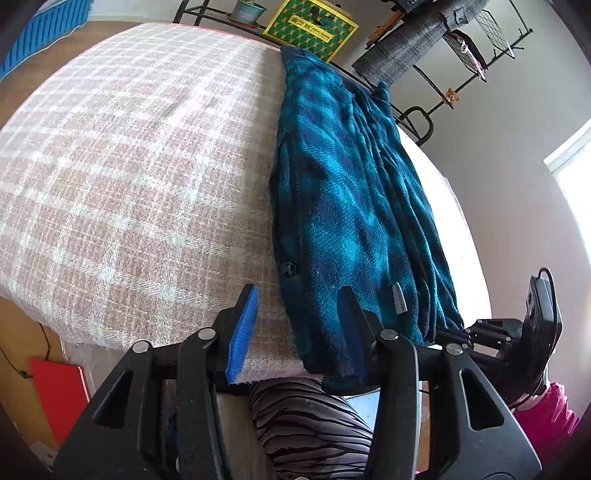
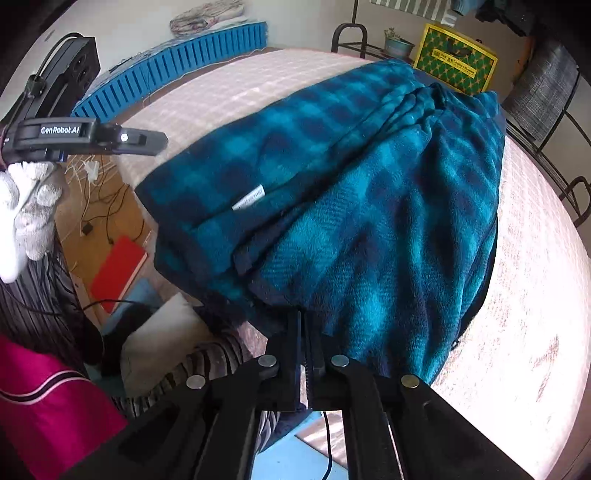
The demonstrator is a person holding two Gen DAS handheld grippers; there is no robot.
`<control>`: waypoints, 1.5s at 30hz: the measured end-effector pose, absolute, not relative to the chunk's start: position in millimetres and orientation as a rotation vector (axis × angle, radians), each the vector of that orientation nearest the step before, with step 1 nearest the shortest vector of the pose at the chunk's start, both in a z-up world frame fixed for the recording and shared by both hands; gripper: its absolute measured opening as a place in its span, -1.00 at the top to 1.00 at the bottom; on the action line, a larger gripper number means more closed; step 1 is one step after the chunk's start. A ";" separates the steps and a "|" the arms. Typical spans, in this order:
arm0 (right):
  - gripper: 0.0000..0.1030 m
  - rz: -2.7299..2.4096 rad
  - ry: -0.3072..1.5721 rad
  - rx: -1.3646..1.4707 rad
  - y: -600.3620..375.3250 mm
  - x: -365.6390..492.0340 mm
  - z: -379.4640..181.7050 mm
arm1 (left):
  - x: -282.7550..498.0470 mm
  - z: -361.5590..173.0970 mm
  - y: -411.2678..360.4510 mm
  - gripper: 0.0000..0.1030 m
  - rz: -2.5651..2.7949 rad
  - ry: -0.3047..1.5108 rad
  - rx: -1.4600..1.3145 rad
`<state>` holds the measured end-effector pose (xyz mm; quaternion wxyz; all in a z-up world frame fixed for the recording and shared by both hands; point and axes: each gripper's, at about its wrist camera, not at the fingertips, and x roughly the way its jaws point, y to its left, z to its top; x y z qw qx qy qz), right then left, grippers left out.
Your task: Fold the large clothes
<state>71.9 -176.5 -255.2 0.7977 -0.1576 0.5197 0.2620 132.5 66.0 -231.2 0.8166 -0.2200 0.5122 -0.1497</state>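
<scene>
place: home room | cues: plaid-covered table (image 1: 129, 166), potted plant (image 1: 248, 10), clothes rack (image 1: 476, 48)

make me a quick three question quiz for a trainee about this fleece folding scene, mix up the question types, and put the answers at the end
1. True or false: the left tool has its jaws apart over the near edge of the teal plaid fleece.
2. Multiple choice: the right tool is A) wide open, B) shut at the fleece's near edge, C) out of view.
3. Fill in: the fleece lies on a pink and white ____ cloth.

Key: 1 true; 2 B; 3 checked.
</scene>
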 end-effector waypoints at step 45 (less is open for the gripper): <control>0.70 0.490 1.152 0.471 -302.7 76.6 -275.9 | 128.2 -245.9 21.6 0.74 -0.445 1.170 -0.565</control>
